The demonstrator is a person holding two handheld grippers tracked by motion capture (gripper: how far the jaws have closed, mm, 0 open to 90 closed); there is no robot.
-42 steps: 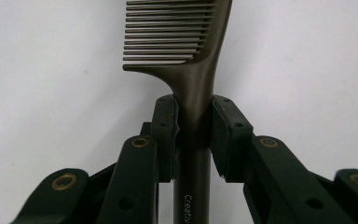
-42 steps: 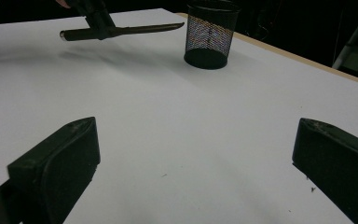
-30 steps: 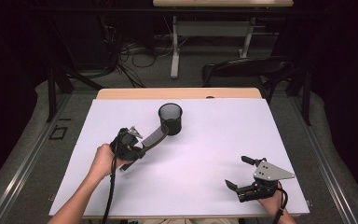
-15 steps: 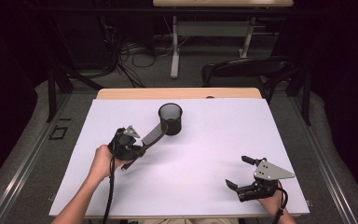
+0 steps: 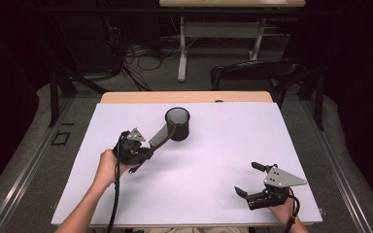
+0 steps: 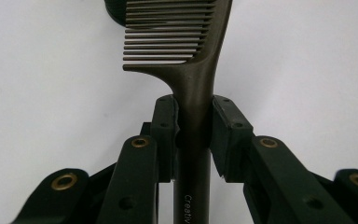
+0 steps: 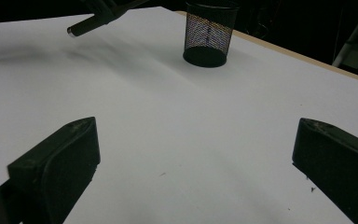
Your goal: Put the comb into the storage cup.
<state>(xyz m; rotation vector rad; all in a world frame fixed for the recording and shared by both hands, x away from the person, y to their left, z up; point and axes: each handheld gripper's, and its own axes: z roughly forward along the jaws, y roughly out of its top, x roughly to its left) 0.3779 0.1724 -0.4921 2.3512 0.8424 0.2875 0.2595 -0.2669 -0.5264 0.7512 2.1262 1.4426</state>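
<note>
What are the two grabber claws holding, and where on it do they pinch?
The left gripper pinches a dark brown plastic comb by its handle, just below the teeth. The right gripper holds nothing; its jaws stand wide open.

Comb (image 6: pixel 186 70) tip cut off by top edge in left tool view, handle end by bottom edge; mesh cup (image 6: pixel 114 11) mostly hidden behind teeth. Handle print partly cut, unreadable.
</note>
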